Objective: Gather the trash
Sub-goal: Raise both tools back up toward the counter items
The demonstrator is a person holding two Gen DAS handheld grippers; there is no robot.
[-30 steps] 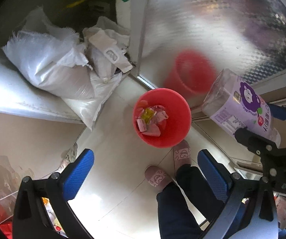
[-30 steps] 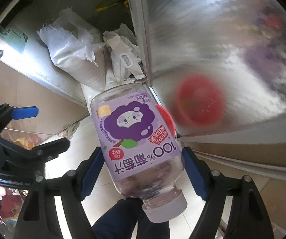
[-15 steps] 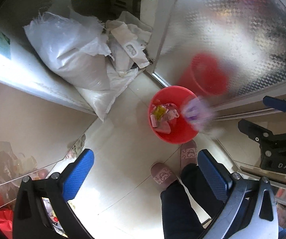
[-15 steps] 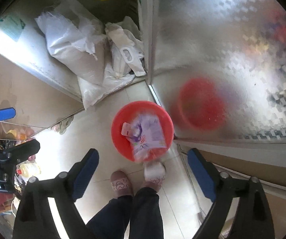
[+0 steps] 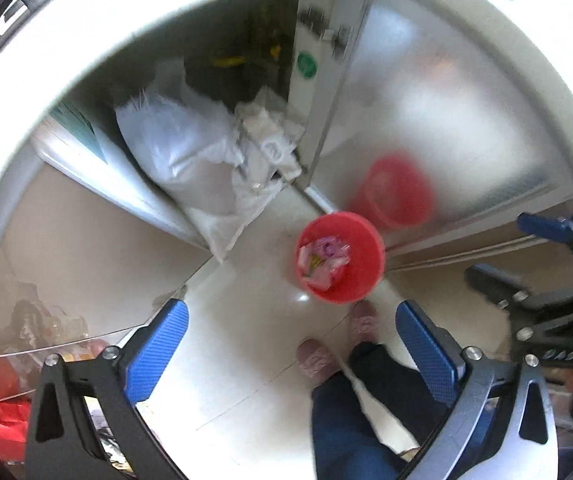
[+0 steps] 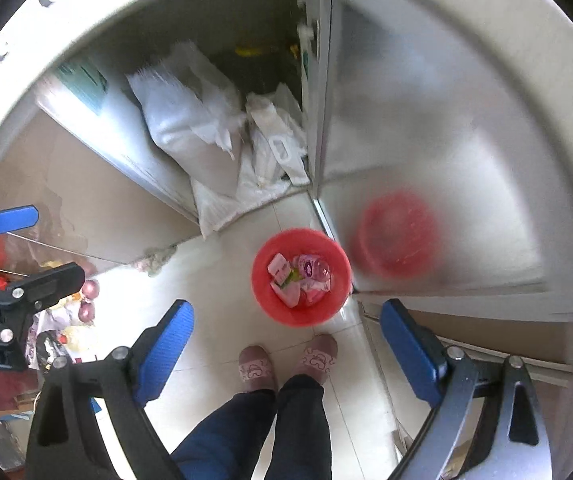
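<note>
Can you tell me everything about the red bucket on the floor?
The round red plastic bucket stands upright on the pale tiled floor, open at the top, just in front of the person's pink slippers. It sits close to a shiny metal door that mirrors it. Inside lie a purple-labelled clear bottle and pink wrappers.

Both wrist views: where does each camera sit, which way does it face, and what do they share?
Left wrist: on the left gripper, facing down at the red bin; slippers, legs and the right gripper at right show.
Right wrist: on the right gripper, facing down at the same bin; feet and left gripper at left show.
Shared: bin, white sacks, frosted door.
</note>
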